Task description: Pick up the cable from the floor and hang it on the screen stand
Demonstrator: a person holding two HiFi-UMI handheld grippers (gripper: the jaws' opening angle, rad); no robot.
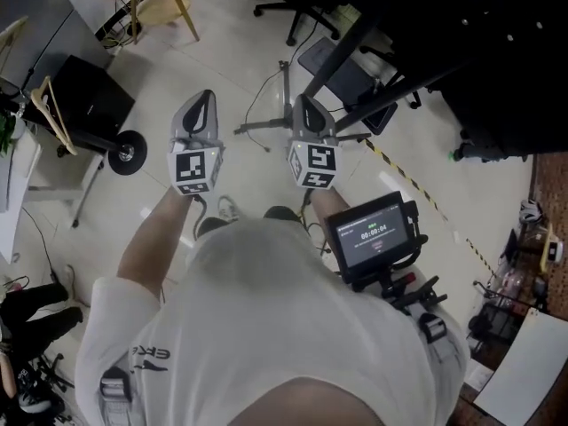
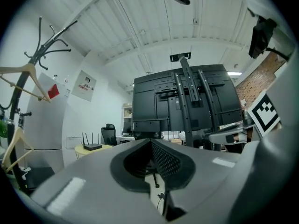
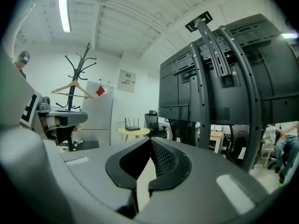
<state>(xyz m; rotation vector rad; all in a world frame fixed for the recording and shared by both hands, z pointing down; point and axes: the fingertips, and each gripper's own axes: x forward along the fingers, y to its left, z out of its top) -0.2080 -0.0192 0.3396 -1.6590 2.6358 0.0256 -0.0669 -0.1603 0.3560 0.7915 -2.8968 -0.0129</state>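
Holding your left gripper (image 1: 204, 103) and right gripper (image 1: 307, 106) level, jaws together and empty, you face the screen stand (image 1: 371, 53) at one o'clock, likely approaching the cable (image 1: 251, 105) lying unpicked on the floor (image 1: 222, 51) at twelve.

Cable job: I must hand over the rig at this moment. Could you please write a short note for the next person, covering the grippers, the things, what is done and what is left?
Left gripper: shut, empty, pointing toward the screen stand.
Right gripper: shut, empty, held beside the left one.
Cable: thin and dark, lying on the floor ahead of both grippers, near the stand's base. Neither gripper touches it.
Done: nothing yet; the cable is not picked up.
Left: open a gripper, lower it to the cable, grip it, lift it, and hang it on the screen stand.
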